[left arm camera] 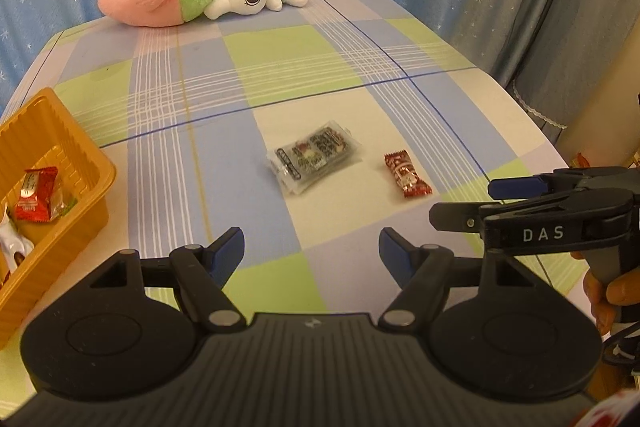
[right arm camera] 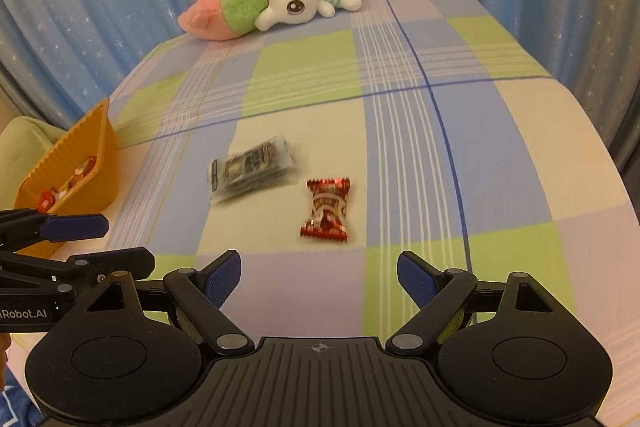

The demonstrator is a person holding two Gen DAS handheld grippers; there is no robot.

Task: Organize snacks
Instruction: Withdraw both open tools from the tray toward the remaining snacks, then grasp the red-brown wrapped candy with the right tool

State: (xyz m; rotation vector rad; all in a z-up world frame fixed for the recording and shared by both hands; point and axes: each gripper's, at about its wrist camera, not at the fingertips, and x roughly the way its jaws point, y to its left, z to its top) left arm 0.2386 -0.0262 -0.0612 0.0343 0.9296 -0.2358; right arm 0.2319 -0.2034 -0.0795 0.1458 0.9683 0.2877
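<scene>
The red candy (right arm camera: 326, 209) and the clear packet (right arm camera: 253, 169) lie near each other on the checked cloth (right arm camera: 500, 155), ahead of both of your grippers. Your left gripper (left arm camera: 311, 253) and right gripper (right arm camera: 319, 277) hover with jaws spread, pinching nothing. The orange tray (left arm camera: 60, 163) at the left holds more wrapped snacks (left arm camera: 36, 199).

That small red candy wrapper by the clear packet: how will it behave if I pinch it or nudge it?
The red candy looks small and flat, so probably very light and unlikely to roll. Its glossy crimped wrapper may crumple or slip between pads. It lies on soft checked cloth, so a nudge would likely slide it or bunch the fabric.
</scene>
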